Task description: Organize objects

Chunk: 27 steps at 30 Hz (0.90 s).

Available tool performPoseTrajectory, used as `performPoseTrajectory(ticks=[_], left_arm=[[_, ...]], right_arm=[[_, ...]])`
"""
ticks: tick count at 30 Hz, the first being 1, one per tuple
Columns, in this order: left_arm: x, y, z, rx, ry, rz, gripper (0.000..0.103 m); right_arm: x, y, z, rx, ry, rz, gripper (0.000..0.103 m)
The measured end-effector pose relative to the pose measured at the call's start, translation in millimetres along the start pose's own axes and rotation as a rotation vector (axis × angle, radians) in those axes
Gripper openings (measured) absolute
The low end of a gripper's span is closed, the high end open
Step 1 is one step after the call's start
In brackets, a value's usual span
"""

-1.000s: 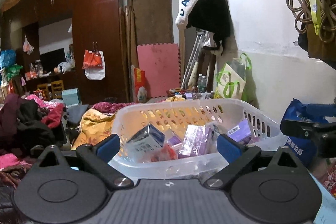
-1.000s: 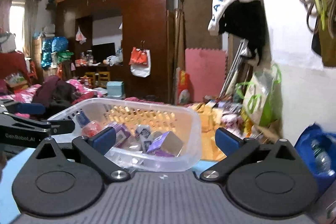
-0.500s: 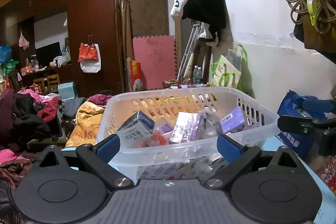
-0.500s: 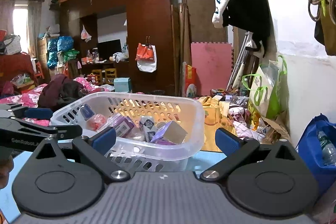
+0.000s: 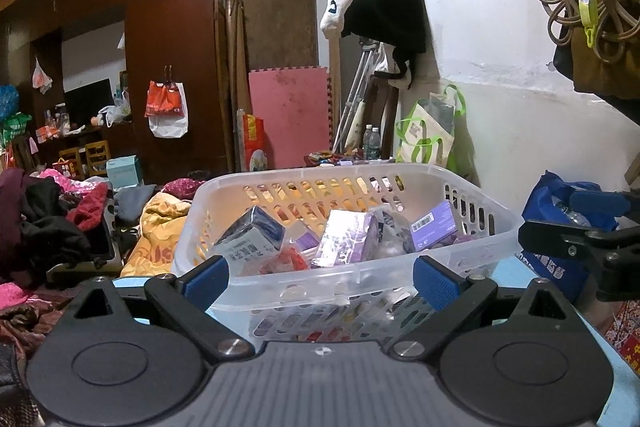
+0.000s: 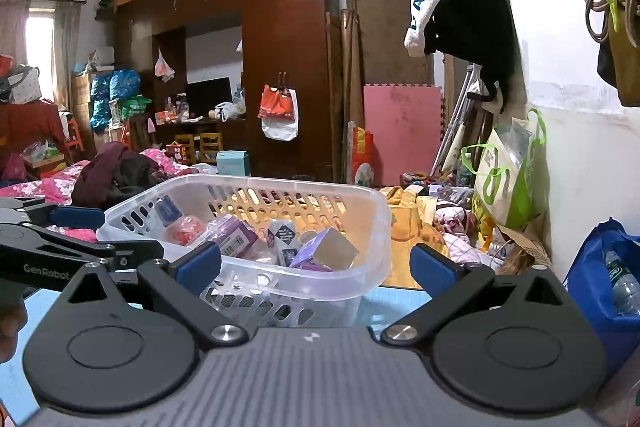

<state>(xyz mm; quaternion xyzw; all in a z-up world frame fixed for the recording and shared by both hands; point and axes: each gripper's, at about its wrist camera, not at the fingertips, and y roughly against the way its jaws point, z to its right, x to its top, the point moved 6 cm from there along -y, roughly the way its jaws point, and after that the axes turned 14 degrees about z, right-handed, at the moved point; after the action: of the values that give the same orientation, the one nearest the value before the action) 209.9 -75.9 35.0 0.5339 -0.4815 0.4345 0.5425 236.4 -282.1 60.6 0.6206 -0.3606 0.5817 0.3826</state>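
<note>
A translucent white plastic basket [image 5: 492, 211] stands on a light blue table top [image 5: 512, 273], holding several small boxes and packets, among them a purple box [image 5: 434, 229] and a silver-blue carton [image 5: 250, 241]. My left gripper [image 5: 320, 281] is open and empty just in front of the basket's near wall. My right gripper [image 6: 316, 265] is open and empty at the basket [image 6: 372, 211] near its right corner. The left gripper [image 6: 76, 227] shows at the left edge of the right wrist view; the right gripper [image 5: 580, 227] shows at the right edge of the left wrist view.
A blue bag [image 6: 600, 275] with a bottle sits at the right by the white wall. A green and white bag [image 5: 428, 135] leans on the wall behind. Piled clothes [image 5: 52, 223] lie left. A dark wardrobe [image 5: 172, 51] stands at the back.
Both grippers have risen and drawn back a little from the basket, so more of its front wall and the blue table top shows. Both stay open.
</note>
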Motion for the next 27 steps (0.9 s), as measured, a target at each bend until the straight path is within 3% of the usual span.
performPoseTrajectory(ticks=[7, 14, 27], left_arm=[[0.2, 3.3, 2.3, 0.001, 0.000, 0.004, 0.100], [-4.5, 9.0, 0.1, 0.009, 0.018, -0.004, 0.100], [-8.2, 10.6, -2.5, 0.007, 0.041, -0.015, 0.100]], right_arm=[[-1.1, 2.5, 1.8, 0.002, -0.020, -0.003, 0.103], [-4.9, 2.3, 4.3, 0.062, -0.091, -0.043, 0.103], [-14.3, 0.0, 1.8, 0.047, -0.051, -0.080, 0.103]])
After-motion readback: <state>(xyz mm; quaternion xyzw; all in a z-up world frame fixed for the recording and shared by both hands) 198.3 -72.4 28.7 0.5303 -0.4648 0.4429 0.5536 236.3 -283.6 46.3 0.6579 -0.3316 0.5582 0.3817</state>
